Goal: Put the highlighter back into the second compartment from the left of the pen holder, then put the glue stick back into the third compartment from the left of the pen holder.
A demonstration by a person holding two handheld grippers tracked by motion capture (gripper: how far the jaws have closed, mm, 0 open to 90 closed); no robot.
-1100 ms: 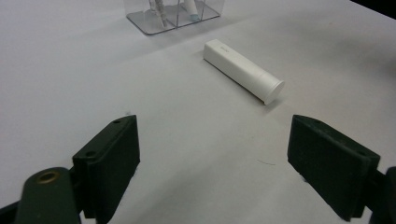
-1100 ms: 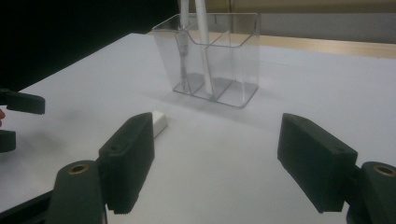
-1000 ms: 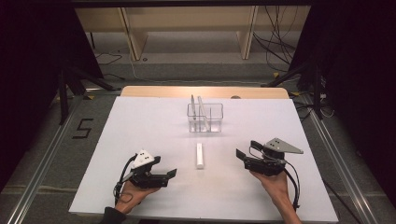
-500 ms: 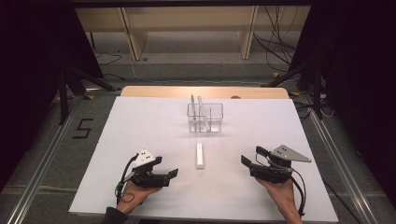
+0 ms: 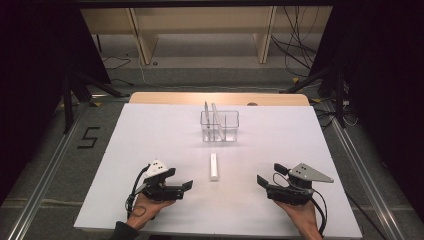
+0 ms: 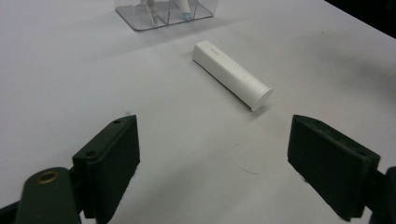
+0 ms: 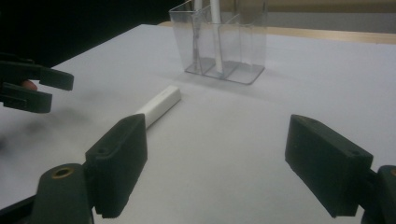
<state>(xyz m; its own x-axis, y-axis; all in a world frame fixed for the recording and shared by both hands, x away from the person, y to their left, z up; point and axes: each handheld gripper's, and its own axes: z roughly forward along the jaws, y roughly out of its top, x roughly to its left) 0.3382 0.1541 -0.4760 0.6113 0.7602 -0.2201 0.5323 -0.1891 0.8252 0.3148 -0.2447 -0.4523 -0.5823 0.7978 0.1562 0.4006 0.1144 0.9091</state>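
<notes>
The clear holder [image 5: 220, 126] stands toward the far side of the white table [image 5: 150, 130], and what stands in it is hard to make out: the high view gives two thin pale sticks, the left gripper view cuts off all but their lower ends, one tipped blue-green, and the right gripper view cuts off their tops. How many compartments the holder has cannot be told with certainty; its dividers suggest three. One white tube [image 5: 214, 166] lies flat on the table in front of the holder, well apart from it, between the two grippers and touched by neither. Compared with a second ago, the right gripper [image 5: 267, 179] has slid nearer the person and a little outward, away from the tube, and its jaws have just been opening, with nothing between them; they now stand wide apart. The left gripper [image 5: 184, 187] has kept its place, jaws spread wide and empty, aimed at the tube. There are two grippers, one tube, one holder and two sticks.
</notes>
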